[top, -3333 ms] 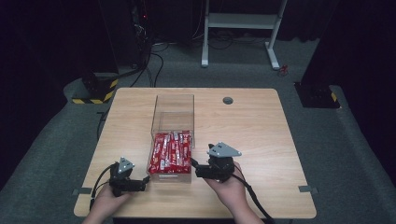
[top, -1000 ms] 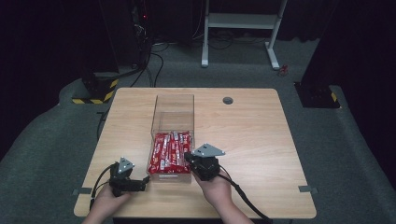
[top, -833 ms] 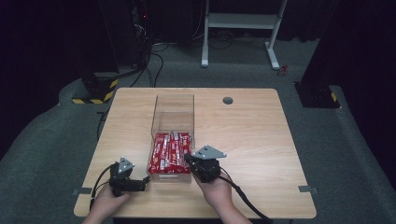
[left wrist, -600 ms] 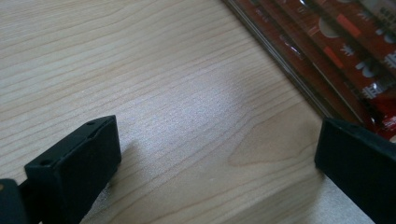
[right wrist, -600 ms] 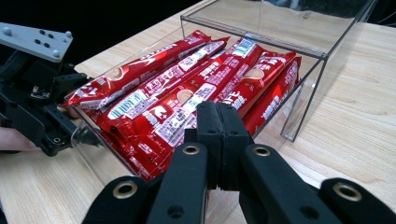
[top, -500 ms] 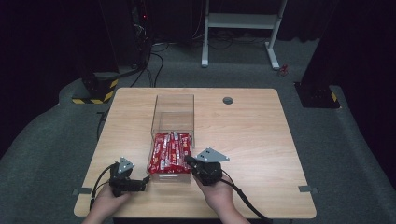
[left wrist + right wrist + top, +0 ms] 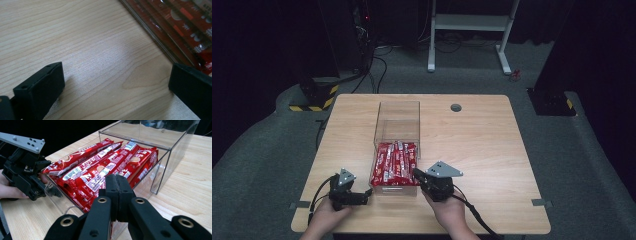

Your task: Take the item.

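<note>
A wooden table (image 7: 482, 145) stands on a grey floor (image 7: 262, 160) in a dark room, with a white metal stand (image 7: 469, 22) behind it. Near the table's far edge sits a small round hole (image 7: 456, 107).

A clear plastic box (image 7: 397, 117) lies lengthwise on the table, left of its middle, reaching from the far part towards the person. Its near half is packed with red snack bars (image 7: 394, 162) in shiny wrappers, lying side by side and piled on one another; the far half looks bare. In the right gripper view the bars (image 7: 100, 170) rise to about the box's rim (image 7: 135, 141).

The right gripper (image 7: 418, 175) is held in the person's right hand (image 7: 449, 212) at the box's near right corner, tips pointing at the bars and just above the box's edge. In its own view its jaws are pressed together with nothing between them (image 7: 116, 182), close in front of the wrappers.

The left gripper (image 7: 364, 192) rests low on the table, just beside the box's near left corner, in the left hand (image 7: 329, 215). Its own view shows its jaws standing wide apart (image 7: 112, 85) over bare wood, the box wall and red wrappers (image 7: 185, 22) just past the right-hand jaw
</note>
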`<state>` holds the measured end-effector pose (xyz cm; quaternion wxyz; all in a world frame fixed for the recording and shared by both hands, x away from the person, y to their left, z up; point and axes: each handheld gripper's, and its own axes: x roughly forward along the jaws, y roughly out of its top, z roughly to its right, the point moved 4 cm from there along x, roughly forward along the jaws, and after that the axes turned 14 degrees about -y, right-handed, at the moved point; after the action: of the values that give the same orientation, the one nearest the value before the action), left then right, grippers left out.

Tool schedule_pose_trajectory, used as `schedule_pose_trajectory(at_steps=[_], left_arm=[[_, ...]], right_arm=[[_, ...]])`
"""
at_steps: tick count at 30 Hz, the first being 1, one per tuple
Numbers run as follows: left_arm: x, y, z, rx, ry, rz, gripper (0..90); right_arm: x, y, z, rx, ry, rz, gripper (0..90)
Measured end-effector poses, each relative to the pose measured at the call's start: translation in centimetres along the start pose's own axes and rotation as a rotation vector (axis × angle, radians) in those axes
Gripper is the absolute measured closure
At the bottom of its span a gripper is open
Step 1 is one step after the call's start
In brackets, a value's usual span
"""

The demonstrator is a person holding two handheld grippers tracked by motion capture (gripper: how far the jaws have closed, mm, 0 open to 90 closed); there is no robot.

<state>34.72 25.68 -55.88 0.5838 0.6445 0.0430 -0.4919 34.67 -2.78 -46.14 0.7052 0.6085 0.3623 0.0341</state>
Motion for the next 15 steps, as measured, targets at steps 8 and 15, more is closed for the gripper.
schedule_pose_trajectory(at_steps=[8,15], left_arm=[[-0.01,0.0,-0.02,0.003,0.002,-0.001,0.6],[0.03,0.0,0.04,-0.004,-0.001,0.004,0.6]], right_arm=[[-0.04,0.1,0.05,-0.007,0.01,0.037,90.0],[-0.33,0.24,0.25,0.007,0.014,0.057,90.0]])
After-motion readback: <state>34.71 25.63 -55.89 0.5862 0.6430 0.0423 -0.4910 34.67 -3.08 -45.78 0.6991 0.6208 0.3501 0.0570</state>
